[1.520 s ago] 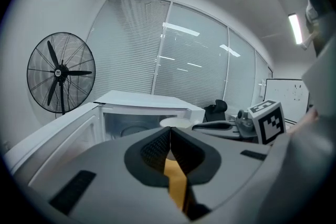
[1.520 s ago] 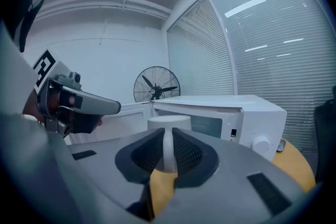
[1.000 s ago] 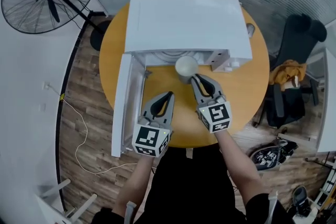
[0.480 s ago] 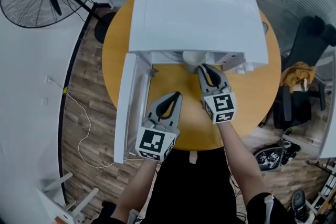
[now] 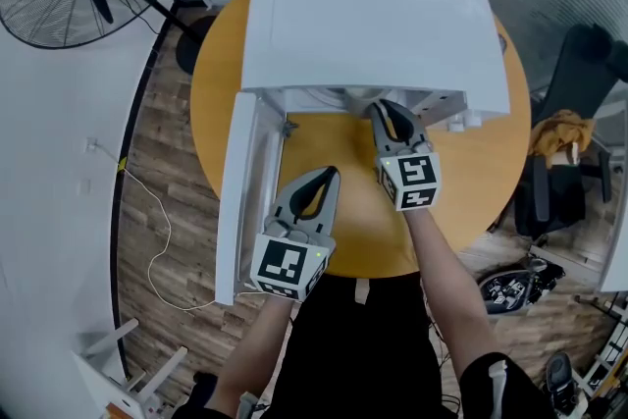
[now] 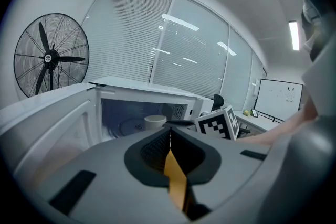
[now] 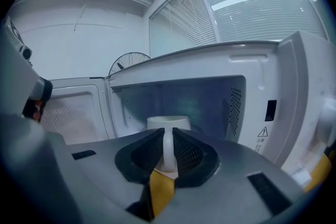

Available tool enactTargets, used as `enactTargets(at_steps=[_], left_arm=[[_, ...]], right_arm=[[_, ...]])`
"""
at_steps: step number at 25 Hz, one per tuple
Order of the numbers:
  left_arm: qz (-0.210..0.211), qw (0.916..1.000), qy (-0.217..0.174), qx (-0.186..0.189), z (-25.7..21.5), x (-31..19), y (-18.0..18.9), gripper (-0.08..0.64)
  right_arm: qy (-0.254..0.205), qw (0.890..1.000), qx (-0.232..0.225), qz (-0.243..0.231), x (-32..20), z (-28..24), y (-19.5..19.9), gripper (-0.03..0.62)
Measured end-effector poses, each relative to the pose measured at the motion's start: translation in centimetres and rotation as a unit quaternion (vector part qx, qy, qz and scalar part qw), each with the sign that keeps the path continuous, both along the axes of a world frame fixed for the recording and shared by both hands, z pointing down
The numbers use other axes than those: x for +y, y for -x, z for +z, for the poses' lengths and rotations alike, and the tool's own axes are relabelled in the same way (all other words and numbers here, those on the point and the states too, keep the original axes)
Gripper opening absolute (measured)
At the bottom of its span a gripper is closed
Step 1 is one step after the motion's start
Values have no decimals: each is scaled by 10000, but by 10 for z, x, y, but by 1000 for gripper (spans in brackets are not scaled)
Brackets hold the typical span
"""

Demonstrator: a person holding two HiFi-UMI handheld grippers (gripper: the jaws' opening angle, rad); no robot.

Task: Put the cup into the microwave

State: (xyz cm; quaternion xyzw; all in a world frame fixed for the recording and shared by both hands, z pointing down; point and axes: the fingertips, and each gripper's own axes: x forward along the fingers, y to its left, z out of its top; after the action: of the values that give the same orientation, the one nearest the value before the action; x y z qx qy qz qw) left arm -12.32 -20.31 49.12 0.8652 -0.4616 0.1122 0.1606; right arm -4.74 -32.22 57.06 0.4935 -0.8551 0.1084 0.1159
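Cup (image 7: 168, 123) has gone into microwave (image 5: 373, 25), handle (image 7: 168, 152) clamped by right tool (image 5: 384, 109); left tool (image 5: 330, 174) closed, empty.

My left claw (image 5: 328, 175) and right claw (image 5: 385, 109) are grey, their marker cubes (image 5: 287, 267) black-and-white squares. The cup (image 7: 168, 123) and microwave (image 5: 363, 15) are white, the counter (image 5: 339, 144) orange.

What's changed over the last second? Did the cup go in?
The right gripper moved forward with the cup, from just outside the microwave opening into its cavity. In the head view the cup is now hidden under the microwave's top. Its jaws stay shut on the cup's handle. The left gripper stayed shut and empty over the table, and the door stayed open.
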Motion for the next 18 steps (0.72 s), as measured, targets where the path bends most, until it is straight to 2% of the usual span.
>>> enactTargets(at_steps=[5,18], left_arm=[[7,10000,-1,-5,0,0,2,-2],[-10,10000,18,-33,0,1,3,-2]], right_arm=[[-11,10000,58,58,-4,7,2,60],[44,9982,546,232,-20,23,-1,66]])
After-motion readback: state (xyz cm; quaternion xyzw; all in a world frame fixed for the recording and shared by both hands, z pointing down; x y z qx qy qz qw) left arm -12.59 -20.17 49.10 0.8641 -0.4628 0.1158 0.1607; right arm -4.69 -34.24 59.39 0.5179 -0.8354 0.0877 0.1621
